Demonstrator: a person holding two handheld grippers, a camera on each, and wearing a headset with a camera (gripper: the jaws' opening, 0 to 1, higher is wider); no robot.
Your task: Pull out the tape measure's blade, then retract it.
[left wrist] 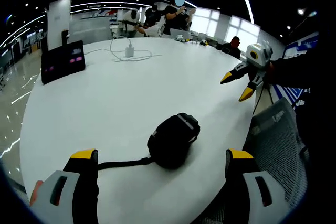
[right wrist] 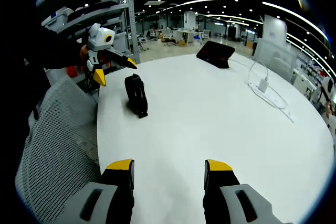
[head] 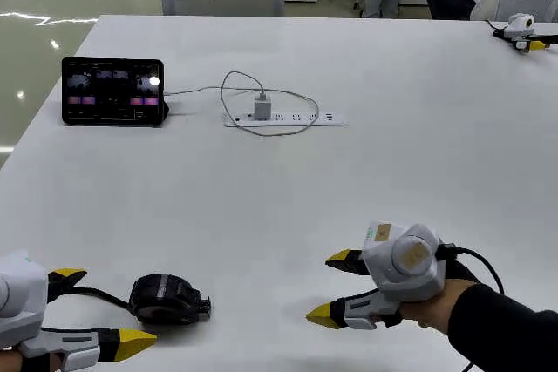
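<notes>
Two tools are standing wide open and gripping nothing. The left tool [head: 105, 309] is sitting at the near left of the counter [head: 349, 172], and the right tool [head: 327, 287] is hovering well apart to its right. The black tape measure [head: 170, 300] is lying on the counter just ahead of the left tool's jaws, near the front edge. Its blade is fully housed and its hook end [head: 206, 307] is facing the right tool. A black strap [head: 100, 294] is trailing from the case toward one left jaw; whether it is touching that jaw cannot be told.

Risks being noted:
- The left tool may be closing on the strap rather than the case, leaving the case free to slide along the smooth counter or off its edge once the blade is being pulled.
- The hook is small, so the right tool may be slipping off it.
- A blade let go abruptly may be whipping back uncontrolled.
</notes>
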